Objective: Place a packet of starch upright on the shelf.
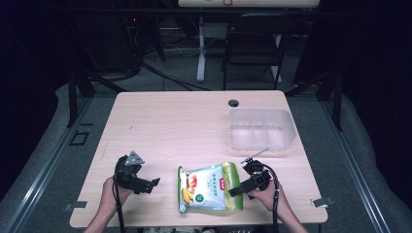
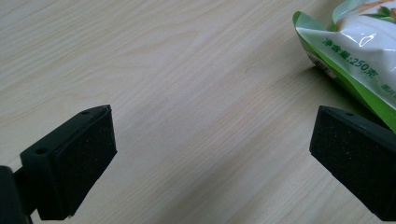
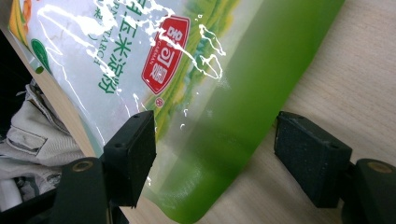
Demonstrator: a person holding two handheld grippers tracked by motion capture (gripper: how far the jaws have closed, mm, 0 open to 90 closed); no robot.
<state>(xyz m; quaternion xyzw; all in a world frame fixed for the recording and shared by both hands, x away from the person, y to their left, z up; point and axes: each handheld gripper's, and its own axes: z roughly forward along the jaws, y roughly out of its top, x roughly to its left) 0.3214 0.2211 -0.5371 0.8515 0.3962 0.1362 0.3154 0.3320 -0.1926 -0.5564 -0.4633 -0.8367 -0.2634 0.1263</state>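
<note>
Bag: green and white snack bag lying flat on the bench, near the front edge, between the two grippers. Red logo and printed text on its face; glare off the plastic in the right gripper view.
Bag, left gripper view: one green corner shows at upper right, flat on the wood, with the right-hand jaw just beside it.
Right gripper: right gripper at the bag's right edge, held in the person's right hand. Jaws apart, one on each side of the bag's green corner; whether either pad touches the bag I cannot tell.
Left gripper: left gripper left of the bag and apart from it, held in the left hand. Jaws wide apart over bare wood, nothing between them.
Tray: clear plastic tray with compartments, on the right back part of the bench, well apart from the bag.
Bench: light wood grain, small dark round hole near the back edge.
Beyond: dark chair behind the bench; grey floor around.
</note>
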